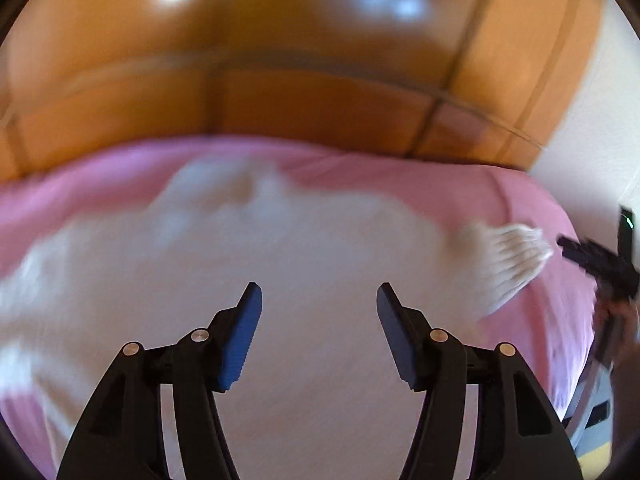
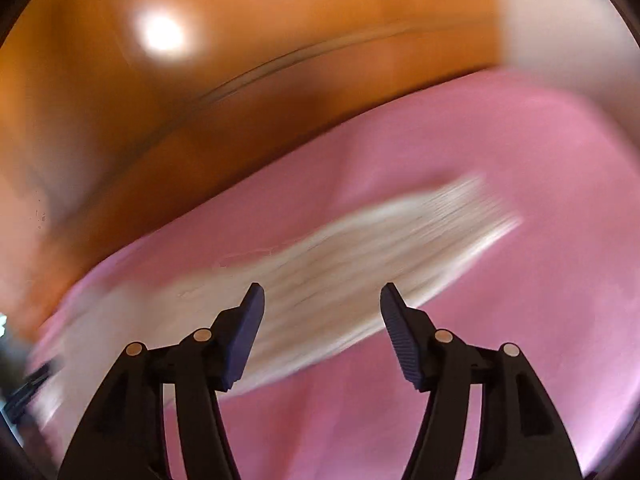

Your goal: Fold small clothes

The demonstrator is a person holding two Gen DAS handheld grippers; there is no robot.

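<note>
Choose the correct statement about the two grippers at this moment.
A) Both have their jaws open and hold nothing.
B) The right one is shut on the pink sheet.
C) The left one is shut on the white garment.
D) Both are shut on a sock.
A: in each wrist view the jaws stand wide apart with nothing between them; the left gripper is over the white garment, and the right gripper is over its ribbed cuff on the pink sheet.

A home bedroom — a bed with a pink sheet (image 1: 400, 184) against a glossy wooden headboard (image 1: 280, 80).
</note>
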